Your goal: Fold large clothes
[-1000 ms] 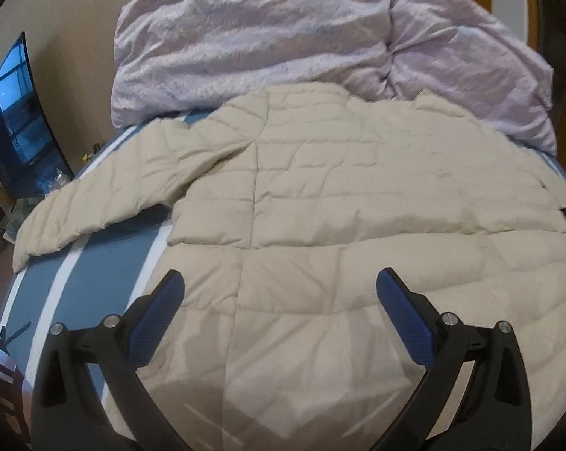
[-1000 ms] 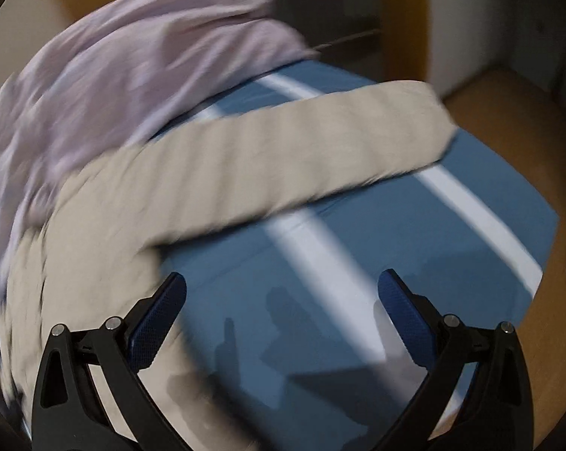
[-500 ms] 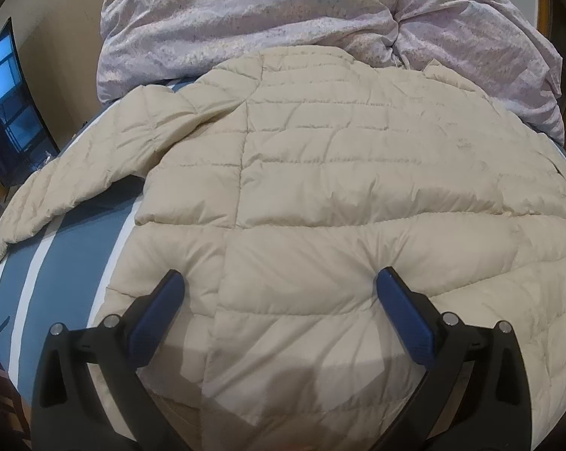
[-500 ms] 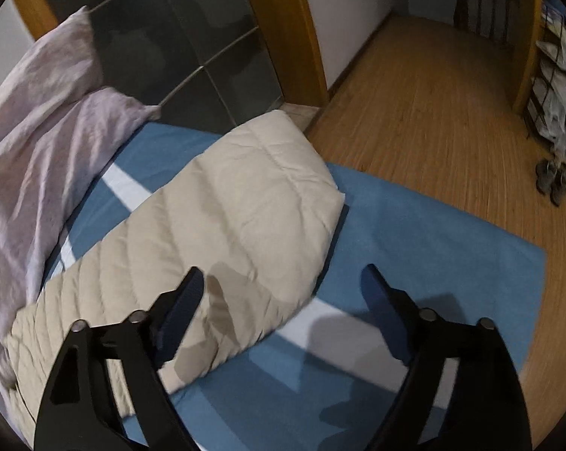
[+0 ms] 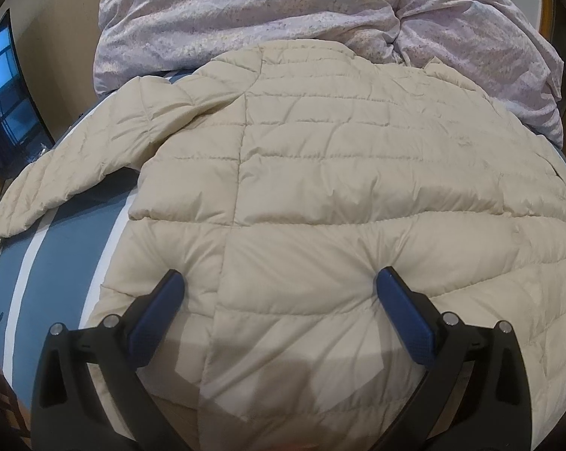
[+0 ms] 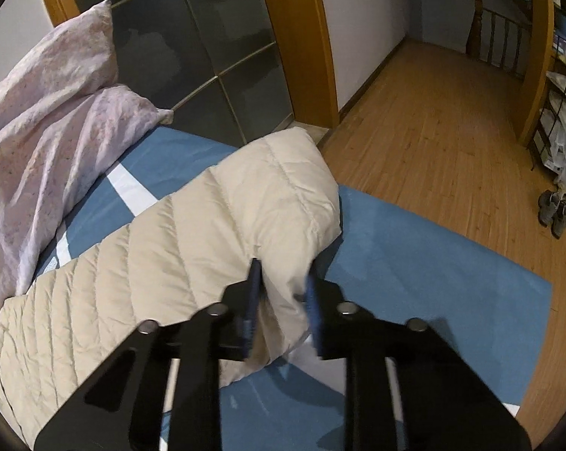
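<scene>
We see the cream puffer jacket (image 5: 339,188) spread flat on the blue, white-striped bed (image 5: 57,263), its collar end lying against the rumpled lilac duvet (image 5: 283,11) at the far side of the bed. Our left claw (image 5: 279,285) stands wide apart, both blue pads (image 5: 407,315) pressing down into the jacket's lower back near the hem. Our right claw (image 6: 281,289) is drawn nearly together, clamped on the cuff end of the jacket's sleeve (image 6: 215,233), which stretches across the bed toward the wooden floor (image 6: 452,131) beyond the bed's edge.
</scene>
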Demonstrator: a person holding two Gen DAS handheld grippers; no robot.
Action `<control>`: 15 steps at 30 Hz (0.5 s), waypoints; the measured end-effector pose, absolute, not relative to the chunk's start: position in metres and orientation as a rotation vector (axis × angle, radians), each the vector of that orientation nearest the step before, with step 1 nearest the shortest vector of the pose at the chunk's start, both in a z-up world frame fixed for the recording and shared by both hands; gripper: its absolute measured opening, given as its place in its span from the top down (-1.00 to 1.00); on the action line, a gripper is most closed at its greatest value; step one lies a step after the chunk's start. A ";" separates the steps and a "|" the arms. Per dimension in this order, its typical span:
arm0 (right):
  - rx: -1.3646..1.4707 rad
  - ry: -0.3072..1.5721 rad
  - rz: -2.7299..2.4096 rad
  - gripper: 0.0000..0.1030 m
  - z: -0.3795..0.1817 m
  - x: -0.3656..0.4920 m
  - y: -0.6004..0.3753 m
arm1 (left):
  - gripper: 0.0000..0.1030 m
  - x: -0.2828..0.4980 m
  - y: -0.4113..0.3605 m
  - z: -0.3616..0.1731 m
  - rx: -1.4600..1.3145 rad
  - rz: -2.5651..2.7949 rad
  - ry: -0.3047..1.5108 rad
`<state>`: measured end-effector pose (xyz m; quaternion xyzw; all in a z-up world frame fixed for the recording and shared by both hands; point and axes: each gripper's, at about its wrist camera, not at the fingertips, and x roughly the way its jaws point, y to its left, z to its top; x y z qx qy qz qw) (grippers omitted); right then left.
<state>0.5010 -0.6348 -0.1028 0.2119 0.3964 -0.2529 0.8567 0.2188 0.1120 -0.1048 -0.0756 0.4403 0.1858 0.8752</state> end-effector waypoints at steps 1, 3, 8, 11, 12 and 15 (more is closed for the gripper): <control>0.415 0.824 -0.530 0.69 -0.098 0.503 -0.629 | -0.96 0.219 0.112 -0.105 -0.159 0.387 0.919; 0.363 0.803 -0.514 0.74 -0.089 0.506 -0.616 | -0.96 0.219 0.112 -0.105 -0.159 0.387 0.919; 0.275 0.738 -0.391 0.80 -0.063 0.518 -0.565 | -0.96 0.219 0.112 -0.105 -0.159 0.387 0.919; 0.226 0.723 -0.275 0.81 -0.053 0.529 -0.520 | -0.96 0.219 0.112 -0.105 -0.159 0.387 0.919; 0.213 0.722 -0.240 0.81 -0.052 0.532 -0.508 | -0.96 0.219 0.112 -0.105 -0.160 0.387 0.919; 0.162 0.735 -0.117 0.81 -0.051 0.542 -0.456 | -0.96 0.219 0.111 -0.105 -0.159 0.388 0.919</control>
